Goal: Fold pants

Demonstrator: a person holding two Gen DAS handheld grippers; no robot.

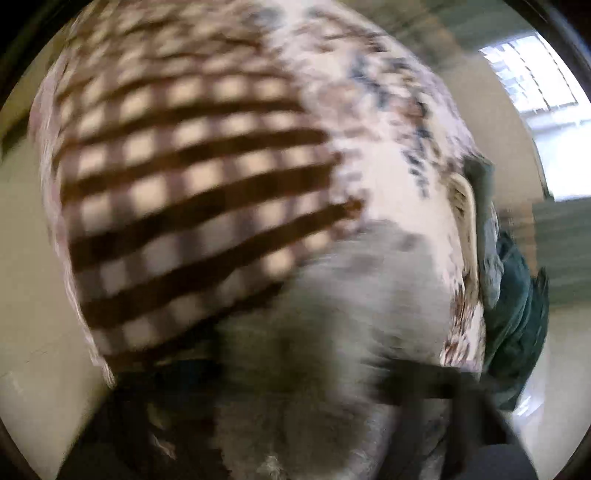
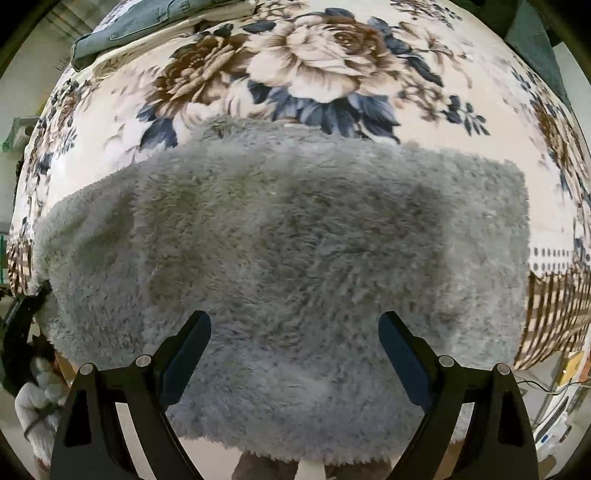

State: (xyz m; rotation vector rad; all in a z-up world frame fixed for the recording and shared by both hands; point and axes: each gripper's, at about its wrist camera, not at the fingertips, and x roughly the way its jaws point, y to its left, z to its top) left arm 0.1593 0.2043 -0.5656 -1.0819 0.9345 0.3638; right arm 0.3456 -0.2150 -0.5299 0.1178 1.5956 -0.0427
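The fluffy grey pants [image 2: 288, 251] lie folded in a wide block on the floral blanket [image 2: 325, 62] in the right wrist view. My right gripper [image 2: 294, 332] hovers just above their near part, jaws wide apart and empty. The left wrist view is heavily blurred; the grey pants [image 1: 332, 302] fill its lower middle, and dark finger shapes [image 1: 424, 384] cross them, so the left gripper's state is unclear. The left gripper also shows at the pants' left edge [image 2: 22, 314], held by a white-gloved hand [image 2: 37, 398].
A folded grey-green garment [image 2: 147, 26] lies at the blanket's far left. Dark green clothes [image 1: 517, 314] hang at the bed's right edge in the left wrist view. The blanket has a brown checked border [image 2: 554, 314]. A window [image 1: 535, 74] is beyond.
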